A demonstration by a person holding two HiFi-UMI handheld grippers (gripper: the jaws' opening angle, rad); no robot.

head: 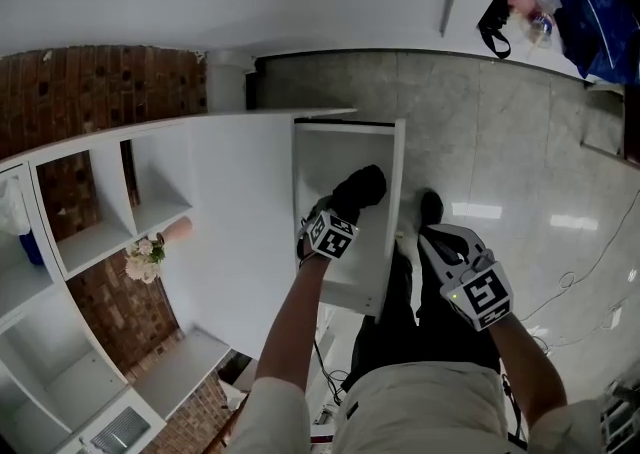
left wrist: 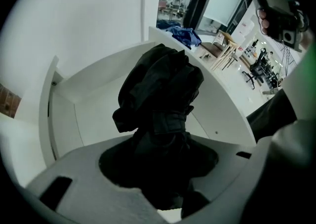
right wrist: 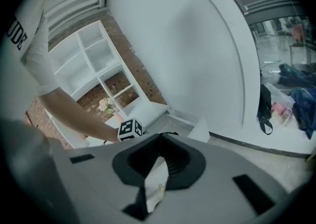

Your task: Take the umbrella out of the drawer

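Clamping the black folded umbrella (left wrist: pixel 160 90), the left gripper (head: pixel 338 214) holds it over the open white drawer (head: pixel 330 147). The umbrella's lower end is hidden between the jaws. The right gripper (head: pixel 445 247) hangs beside the drawer; a white sliver shows between its jaws, grip unclear.

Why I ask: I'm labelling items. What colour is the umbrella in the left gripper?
Black; the umbrella shows best in the left gripper view.

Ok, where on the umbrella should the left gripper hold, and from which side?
Its strapped lower part, from above through the open top of the drawer. The umbrella is a short folded bundle, slimmest at the strap, and the left gripper clamps it just below there.
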